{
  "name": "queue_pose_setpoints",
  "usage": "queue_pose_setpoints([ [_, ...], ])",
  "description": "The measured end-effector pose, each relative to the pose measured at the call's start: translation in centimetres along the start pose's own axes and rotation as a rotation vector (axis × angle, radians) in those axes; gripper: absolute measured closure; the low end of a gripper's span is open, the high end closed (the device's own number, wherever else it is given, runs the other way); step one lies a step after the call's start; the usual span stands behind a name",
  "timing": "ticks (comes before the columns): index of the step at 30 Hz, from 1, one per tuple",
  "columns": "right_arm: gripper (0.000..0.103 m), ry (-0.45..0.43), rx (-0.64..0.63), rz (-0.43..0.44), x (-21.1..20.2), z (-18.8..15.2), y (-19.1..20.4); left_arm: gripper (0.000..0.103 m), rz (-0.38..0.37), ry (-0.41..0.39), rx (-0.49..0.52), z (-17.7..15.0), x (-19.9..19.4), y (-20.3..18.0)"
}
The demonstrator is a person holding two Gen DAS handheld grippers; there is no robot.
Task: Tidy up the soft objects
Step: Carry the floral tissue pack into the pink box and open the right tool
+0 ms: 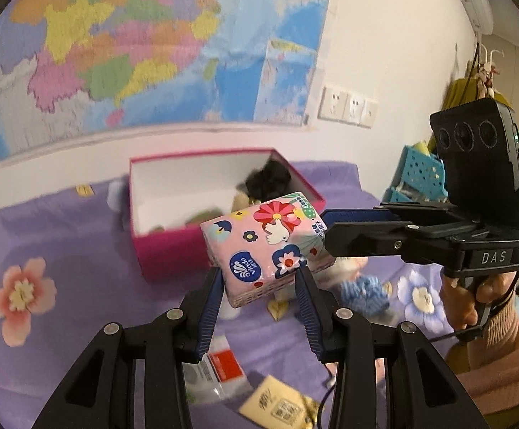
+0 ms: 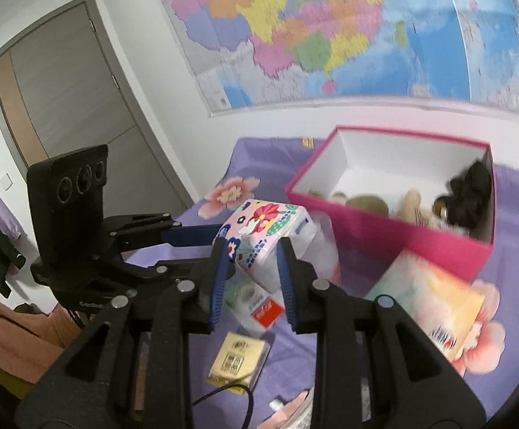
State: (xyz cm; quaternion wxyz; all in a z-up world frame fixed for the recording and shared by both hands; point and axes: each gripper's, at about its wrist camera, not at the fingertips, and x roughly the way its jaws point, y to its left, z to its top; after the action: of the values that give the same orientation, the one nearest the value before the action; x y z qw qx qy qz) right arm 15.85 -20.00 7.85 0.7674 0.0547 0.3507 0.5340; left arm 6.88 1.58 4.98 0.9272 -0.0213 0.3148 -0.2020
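1. Bedspread (image 1: 80,236), purple with pink flowers, fills the lower half of both views; loose packets lie scattered on it, so keep low moves clear of them.
2. Pink box (image 1: 173,254) sits open-topped on the cloth, at about 11 o'clock from your left gripper (image 1: 259,282) and 2 o'clock from your right gripper (image 2: 250,250). A black plush toy (image 2: 470,186) fills one end; the other end looks free, and its thin rim could snag.
3. Tissue pack (image 1: 263,246), floral and pink, hangs in the air near the box's front wall, held from two sides.
4. Left fingers are clamped on one end of the pack; right fingers are clamped on the other end (image 2: 259,239), the pads pressing the wrapper.
5. Expect the pack to be light, squashy and slick in its plastic film; grip its short ends squarely, since a corner hold will likely let it twist or slide.
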Motion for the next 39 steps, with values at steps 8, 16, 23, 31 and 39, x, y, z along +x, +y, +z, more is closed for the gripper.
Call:
queue_pose_setpoints([
  [8,0.072,-0.045,0.010,-0.033,1.7,3.8,-1.8,0.062,0.024,-0.055,-0.049,3.6,0.8,1.8],
  [16,0.072,-0.049,0.066,-0.073,4.2,6.1,-4.9,0.062,0.029,-0.036,-0.078,5.8,3.6,4.1],
  [23,0.072,-0.002,0.138,-0.082,7.4,6.6,-8.3,0.062,0.036,0.035,-0.135,6.3,7.4,6.9],
  [31,0.072,0.075,0.223,-0.082,11.2,6.4,-11.6,0.062,0.059,0.131,-0.226,5.7,12.1,10.1],
  [39,0.072,0.091,0.275,-0.128,13.7,6.1,-13.4,0.062,0.096,0.149,-0.301,5.8,14.1,11.8],
])
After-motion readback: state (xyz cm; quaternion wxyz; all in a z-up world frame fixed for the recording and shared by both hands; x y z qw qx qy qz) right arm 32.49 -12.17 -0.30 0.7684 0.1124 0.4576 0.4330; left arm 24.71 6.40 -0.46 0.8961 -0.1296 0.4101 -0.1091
